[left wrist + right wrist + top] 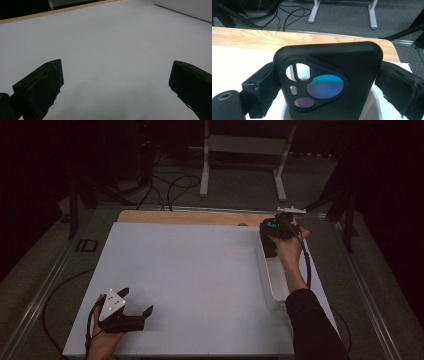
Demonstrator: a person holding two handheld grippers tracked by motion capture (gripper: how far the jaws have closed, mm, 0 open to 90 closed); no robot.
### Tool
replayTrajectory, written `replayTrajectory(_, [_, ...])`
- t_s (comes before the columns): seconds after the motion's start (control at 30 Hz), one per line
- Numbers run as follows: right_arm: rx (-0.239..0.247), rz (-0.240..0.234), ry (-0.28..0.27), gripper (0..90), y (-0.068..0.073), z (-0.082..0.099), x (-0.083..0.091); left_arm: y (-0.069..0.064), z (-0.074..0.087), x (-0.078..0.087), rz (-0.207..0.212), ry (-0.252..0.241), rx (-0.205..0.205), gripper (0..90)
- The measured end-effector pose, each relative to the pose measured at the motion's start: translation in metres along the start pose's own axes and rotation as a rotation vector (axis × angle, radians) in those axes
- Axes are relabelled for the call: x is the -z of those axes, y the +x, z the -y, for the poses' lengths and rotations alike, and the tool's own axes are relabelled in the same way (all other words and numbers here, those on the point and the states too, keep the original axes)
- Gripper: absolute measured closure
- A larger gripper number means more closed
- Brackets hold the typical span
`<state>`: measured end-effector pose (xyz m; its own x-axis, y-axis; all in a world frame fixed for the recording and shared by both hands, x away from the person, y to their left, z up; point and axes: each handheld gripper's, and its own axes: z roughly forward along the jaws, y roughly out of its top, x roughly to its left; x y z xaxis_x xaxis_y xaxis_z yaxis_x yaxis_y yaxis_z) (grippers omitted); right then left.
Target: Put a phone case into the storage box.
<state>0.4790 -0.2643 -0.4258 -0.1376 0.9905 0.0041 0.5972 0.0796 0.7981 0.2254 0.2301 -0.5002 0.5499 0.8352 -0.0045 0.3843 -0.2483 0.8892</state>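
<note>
Between rt fingers (327,82): matte (rubbery) phone case (352,65)

High view: fixed above the near side, looking forward and down over the whole counter (190,270). Left gripper view: low and close over the white surface, facing its far wooden edge (57,11). Right gripper view: pressed near a phone case (332,82), sharing that wooden edge beyond.

Black phone case (332,82) — upright, camera cutouts showing — clamped in the right gripper (325,82) above a white bin (272,280)
</note>
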Motion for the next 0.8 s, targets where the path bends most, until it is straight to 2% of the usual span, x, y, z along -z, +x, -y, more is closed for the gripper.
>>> replayTrajectory(0.3, [-0.001, -0.002, -0.044, 7.6, -0.007, -0.005, 0.01, 0.0, 0.0, 0.0, -0.001, 0.0, 0.0, 0.2])
replayTrajectory(0.57, [0.012, -0.008, -0.048, 7.6, -0.012, -0.006, 0.018, 0.0, 0.0, 0.0, -0.002, -0.001, 0.001, 0.3])
replayTrajectory(0.8, [0.081, -0.043, -0.047, 7.6, -0.007, -0.007, 0.03, 0.0, -0.001, -0.001, 0.001, 0.003, 0.0, 0.2])
